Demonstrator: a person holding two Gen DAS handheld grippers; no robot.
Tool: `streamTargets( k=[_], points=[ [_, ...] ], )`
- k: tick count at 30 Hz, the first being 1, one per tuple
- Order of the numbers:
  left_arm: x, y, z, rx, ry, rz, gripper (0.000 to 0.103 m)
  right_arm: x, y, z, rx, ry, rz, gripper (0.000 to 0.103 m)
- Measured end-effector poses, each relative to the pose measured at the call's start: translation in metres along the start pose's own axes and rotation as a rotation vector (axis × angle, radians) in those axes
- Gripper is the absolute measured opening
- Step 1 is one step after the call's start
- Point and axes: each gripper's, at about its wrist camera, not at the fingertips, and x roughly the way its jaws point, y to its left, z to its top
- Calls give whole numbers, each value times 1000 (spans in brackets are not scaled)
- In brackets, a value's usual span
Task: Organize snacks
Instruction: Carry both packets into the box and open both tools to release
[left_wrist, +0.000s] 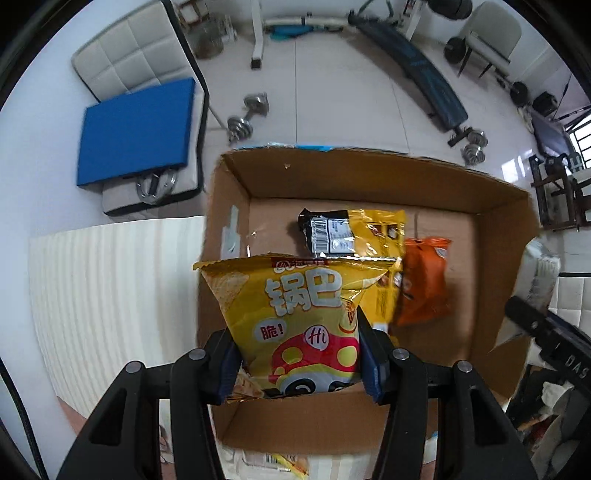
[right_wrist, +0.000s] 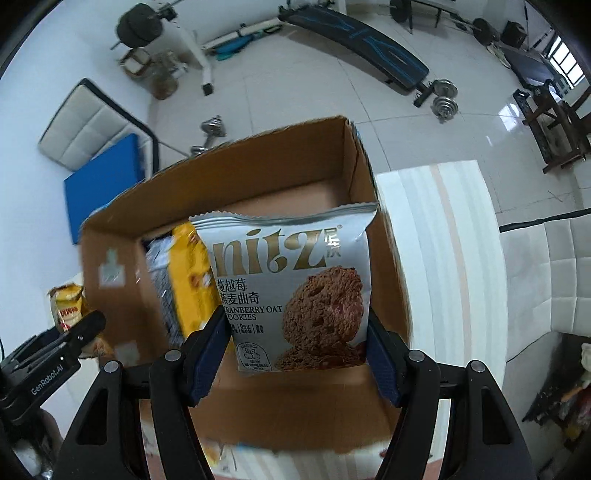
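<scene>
Both tongs are loaded. Your left tongs (left_wrist: 297, 363) are clenched on the yellow crisps bag (left_wrist: 295, 321), gripped at its lower sides and held upright over the near wall of the cardboard box (left_wrist: 369, 177). Your right tongs (right_wrist: 297, 360) are clenched on the silver cookie pack (right_wrist: 291, 291) (cranberry oat, per the print), also upright, above the box's right half, close to its right wall.

Progress, as I read it: partway. Already lying on the box floor are a yellow-and-black packet (left_wrist: 354, 232) towards the far wall and an orange packet (left_wrist: 423, 280) just beside it on the right, the two overlapping slightly. The two bags you hold are over the box but not yet released.

Still left: drop both bags. The left-near part of the box floor looks free for the crisps; the right wrist view shows bare cardboard along the far wall for the cookies.

Something more may be waiting outside. There is a small yellow packet (right_wrist: 68, 302) on the tabletop (left_wrist: 110, 288) just outside the box's left wall, near your left tongs as the right camera sees them, and printed wrapping at the tabletop's near edge below the box (too blurred to identify). Count those as pending.
</scene>
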Motion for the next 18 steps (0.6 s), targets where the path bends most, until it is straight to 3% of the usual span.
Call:
streamTargets(
  k=[6, 11, 13, 16, 18],
  points=[
    [29, 4, 18, -4, 63, 15, 51, 33, 1, 26, 8, 45, -31, 72],
    [39, 2, 21, -5, 87, -1, 53, 42, -2, 28, 7, 62, -46, 73],
    [42, 4, 23, -20, 94, -9, 54, 44, -1, 28, -3, 78, -55, 82],
    [39, 6, 24, -39, 81, -14, 67, 46, 3, 27, -29, 83, -67, 90],
    [36, 6, 23, -38, 64, -16, 87, 45, 7, 24, -58, 91, -86, 91]
  ],
)
